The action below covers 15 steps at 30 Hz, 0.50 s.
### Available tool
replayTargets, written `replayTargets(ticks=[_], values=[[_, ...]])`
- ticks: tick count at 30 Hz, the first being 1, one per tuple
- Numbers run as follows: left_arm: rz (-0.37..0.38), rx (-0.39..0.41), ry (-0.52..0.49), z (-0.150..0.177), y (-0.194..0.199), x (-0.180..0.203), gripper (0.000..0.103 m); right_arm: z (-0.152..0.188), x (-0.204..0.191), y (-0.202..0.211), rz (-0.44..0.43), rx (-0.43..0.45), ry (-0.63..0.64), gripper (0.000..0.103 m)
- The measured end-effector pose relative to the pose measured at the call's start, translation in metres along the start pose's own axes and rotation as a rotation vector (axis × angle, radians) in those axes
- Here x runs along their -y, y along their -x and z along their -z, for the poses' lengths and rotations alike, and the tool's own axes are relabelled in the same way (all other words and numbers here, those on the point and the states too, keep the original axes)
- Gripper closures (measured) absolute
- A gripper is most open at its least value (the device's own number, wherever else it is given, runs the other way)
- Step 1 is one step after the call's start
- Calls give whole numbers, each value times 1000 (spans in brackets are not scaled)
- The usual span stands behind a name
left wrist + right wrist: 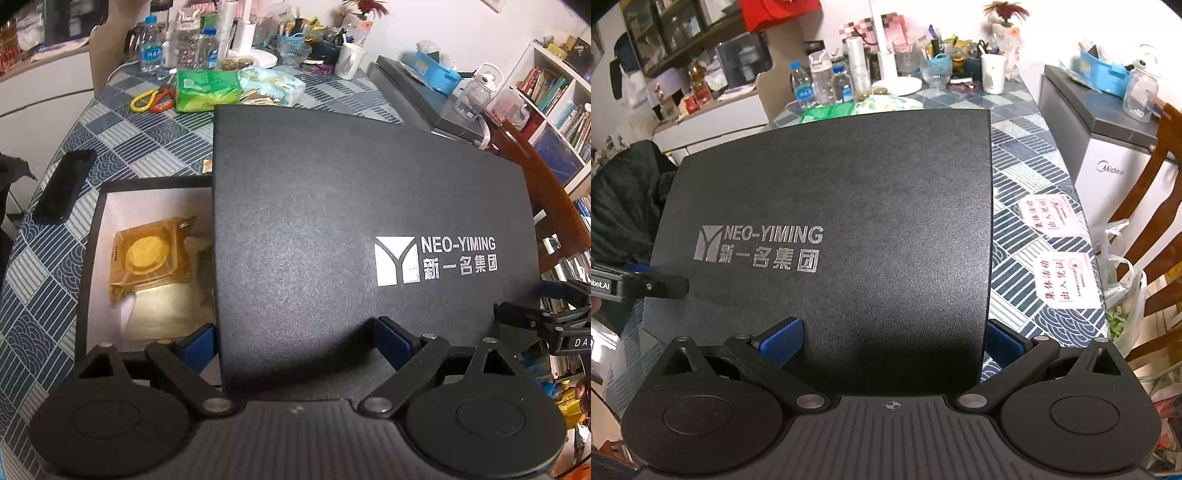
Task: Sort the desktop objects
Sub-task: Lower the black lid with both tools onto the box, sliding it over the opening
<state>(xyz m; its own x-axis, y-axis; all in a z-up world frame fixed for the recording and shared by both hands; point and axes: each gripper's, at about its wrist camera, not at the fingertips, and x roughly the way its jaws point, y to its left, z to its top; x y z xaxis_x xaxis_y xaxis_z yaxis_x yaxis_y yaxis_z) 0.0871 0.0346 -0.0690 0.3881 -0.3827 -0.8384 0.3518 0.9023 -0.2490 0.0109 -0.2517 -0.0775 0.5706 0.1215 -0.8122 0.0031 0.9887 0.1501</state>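
- Cluttered at its far end with bottles, a white mug (993,74) and a green tissue pack (207,90), the table wears a blue patterned cloth (147,136).
- Black lid (369,229) with silver "NEO-YIMING" lettering hangs over the open box (92,236), shifted to the box's right, so the white interior and a gold-wrapped round cake (147,254) show at the lid's left edge.
- Step in hand, as I judge it: closing the box. Slide the lid left until its edges line up with the box walls, keep it level between both grippers, then lower evenly so no corner catches.
- Left gripper (295,341) has its blue pads wide apart, straddling the lid's near-left edge; whether the pads press it I cannot tell.
- Right gripper (892,338) is likewise spread wide at the lid's near-right corner, one pad over the lid and one beyond its edge; no clamping is visible.
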Motion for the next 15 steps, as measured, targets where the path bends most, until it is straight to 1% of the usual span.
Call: replayTargets(ticks=[7, 15], values=[[-14, 5, 12, -9, -2, -21, 0, -14, -14, -18, -20, -11, -3, 0], [-19, -3, 55, -12, -13, -49, 0, -24, -26, -38, -53, -33, -17, 0]])
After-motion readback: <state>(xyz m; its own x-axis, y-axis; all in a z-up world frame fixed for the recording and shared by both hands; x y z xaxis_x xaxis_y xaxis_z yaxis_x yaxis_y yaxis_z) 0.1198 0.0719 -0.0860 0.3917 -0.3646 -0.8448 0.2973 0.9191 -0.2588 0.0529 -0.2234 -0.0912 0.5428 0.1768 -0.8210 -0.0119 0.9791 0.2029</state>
